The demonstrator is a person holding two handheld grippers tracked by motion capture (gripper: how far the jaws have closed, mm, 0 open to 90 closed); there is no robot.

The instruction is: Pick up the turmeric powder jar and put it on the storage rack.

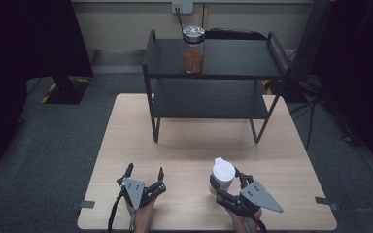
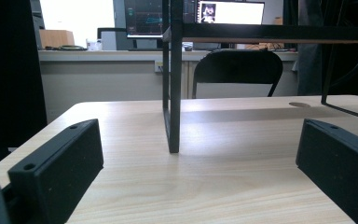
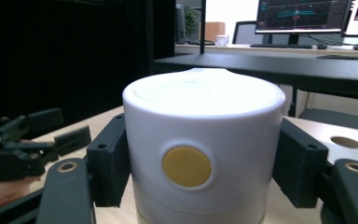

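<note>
The right gripper has its jaws clamped on the smooth sides of a white container, a squat, matte plastic cylinder with a rounded lid that comes to a small spout and a flat yellow disc set into its wall. In the high view the container sits at the near right of the table, though whether its base touches the wood or hangs just above it is hard to tell from that angle. The left gripper rests at the near left, jaws spread wide with nothing between them, only pale wood grain ahead.

Beyond stands a black metal shelf rack with thin legs and two flat tiers; a glass jar with a shiny metal lid and reddish-brown contents stands on the top tier.

The main risk, in my judgement, is slip: the grip bears on slick, curved plastic with flat pads, so a tilt or quick swing could let the container rotate or drop. Carried toward the rack, it could also clip the tier's edge or nudge the jar.
</note>
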